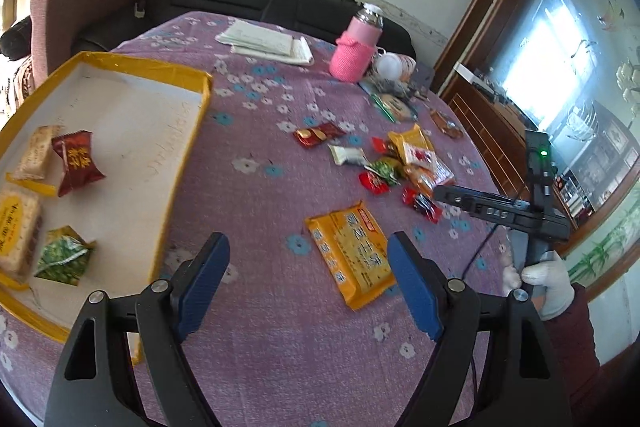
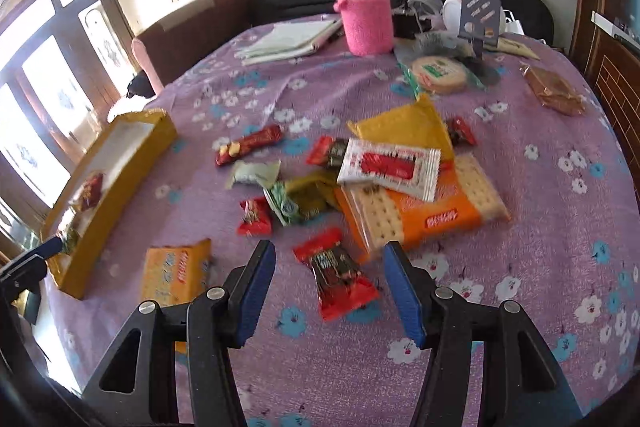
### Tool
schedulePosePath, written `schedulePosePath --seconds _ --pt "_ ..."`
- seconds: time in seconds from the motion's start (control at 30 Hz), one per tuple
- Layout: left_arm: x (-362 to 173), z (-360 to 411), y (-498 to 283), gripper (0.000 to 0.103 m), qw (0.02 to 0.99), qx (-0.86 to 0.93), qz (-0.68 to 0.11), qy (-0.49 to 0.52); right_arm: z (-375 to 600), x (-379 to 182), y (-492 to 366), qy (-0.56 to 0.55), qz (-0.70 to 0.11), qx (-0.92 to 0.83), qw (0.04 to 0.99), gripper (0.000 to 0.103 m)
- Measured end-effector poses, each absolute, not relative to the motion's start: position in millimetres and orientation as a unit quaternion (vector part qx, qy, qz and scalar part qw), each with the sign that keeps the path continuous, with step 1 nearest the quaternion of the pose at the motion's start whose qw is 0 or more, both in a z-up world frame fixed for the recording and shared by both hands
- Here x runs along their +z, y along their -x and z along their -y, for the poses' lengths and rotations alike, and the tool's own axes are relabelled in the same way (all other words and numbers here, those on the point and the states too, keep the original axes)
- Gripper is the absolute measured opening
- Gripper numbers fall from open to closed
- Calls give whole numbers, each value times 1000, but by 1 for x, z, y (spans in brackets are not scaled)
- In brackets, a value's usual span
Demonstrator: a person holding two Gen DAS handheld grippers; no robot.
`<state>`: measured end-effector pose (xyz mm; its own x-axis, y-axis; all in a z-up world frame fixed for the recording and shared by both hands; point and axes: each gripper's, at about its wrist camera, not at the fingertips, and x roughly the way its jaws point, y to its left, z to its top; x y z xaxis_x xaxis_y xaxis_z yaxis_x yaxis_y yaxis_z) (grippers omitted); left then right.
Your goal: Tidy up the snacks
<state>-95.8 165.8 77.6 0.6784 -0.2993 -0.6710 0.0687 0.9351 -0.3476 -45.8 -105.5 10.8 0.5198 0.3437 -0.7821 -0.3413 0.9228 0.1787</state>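
From the left wrist, the left gripper (image 1: 308, 283) hangs wide open and empty, the flat yellow cracker pack (image 1: 350, 257) just ahead between its fingers on the tabletop (image 1: 256, 187). From the right wrist, the right gripper (image 2: 330, 291) stands half open, holding nothing, with the small red candy (image 2: 338, 273) between its tips; light, crinkly and slippery, I'd pinch it across the middle.

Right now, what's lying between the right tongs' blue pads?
In the right wrist view, a red and brown candy wrapper lies on the purple tablecloth between the right tongs, whose pads stand clear of it.
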Motion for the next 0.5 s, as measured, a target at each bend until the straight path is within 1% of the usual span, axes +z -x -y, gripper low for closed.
schedulePosePath --seconds 0.23,0.3,0.37,0.4,0.43,0.5 --pt "58 -140 86 81 887 -114 -427 135 82 -23 32 9 -458 197 867 59" --pt "51 -132 81 81 882 -115 -439 129 79 -26 33 8 -461 198 865 55" --pt "45 -123 75 81 878 -115 -448 121 76 -26 36 18 -454 189 871 47" --pt "41 -119 71 81 877 -112 -453 119 77 -26 36 17 -452 186 872 33" --pt "38 -116 67 81 875 -110 -456 118 79 -27 35 8 -453 188 871 29" --pt "33 -107 57 81 873 -106 -462 114 83 -27 35 -11 -450 193 872 29"
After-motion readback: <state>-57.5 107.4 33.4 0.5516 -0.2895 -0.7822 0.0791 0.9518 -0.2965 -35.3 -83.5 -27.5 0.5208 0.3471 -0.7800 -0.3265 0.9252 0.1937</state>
